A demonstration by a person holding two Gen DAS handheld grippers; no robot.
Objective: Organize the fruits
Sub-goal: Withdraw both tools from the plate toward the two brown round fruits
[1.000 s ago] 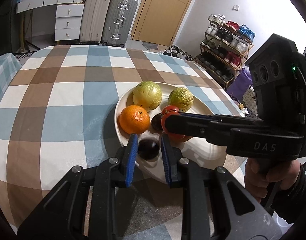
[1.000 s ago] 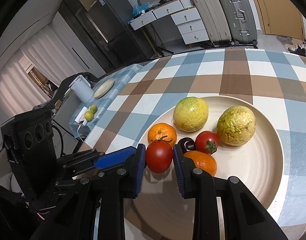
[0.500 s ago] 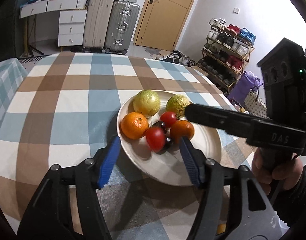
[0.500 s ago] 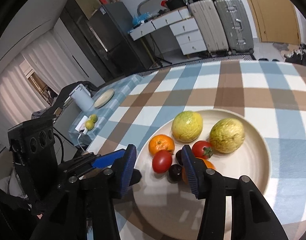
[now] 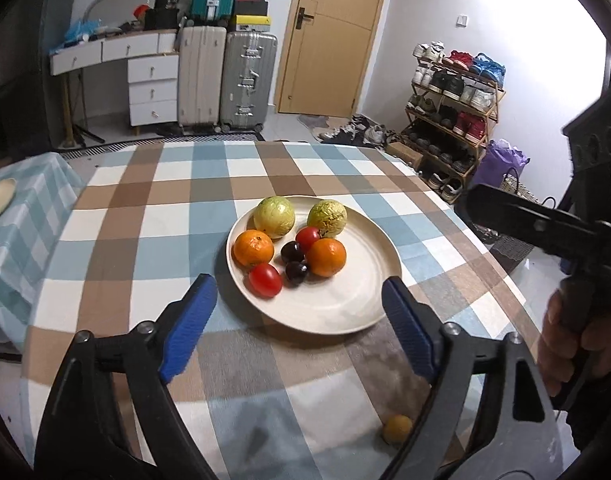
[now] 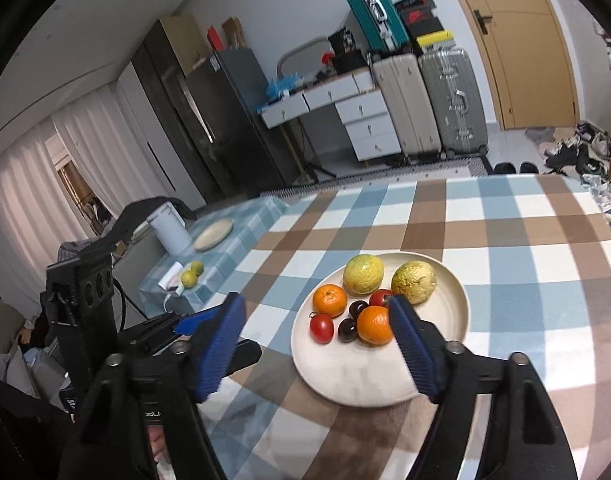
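Note:
A cream plate on the checked tablecloth holds two yellow-green fruits, two oranges, two red tomatoes and two dark plums. My left gripper is open and empty, held back above the plate's near rim. My right gripper is open and empty, above the plate's near side; its body shows at the right of the left wrist view.
A small yellow fruit lies on the cloth near the table's front edge. A side table to the left carries a plate, a white kettle and two green-yellow fruits. Suitcases, drawers and a shoe rack stand behind.
Both grippers have opened and drawn back and up from the plate. The left let go of a dark plum, the right let go of a red tomato; both now lie on the plate.

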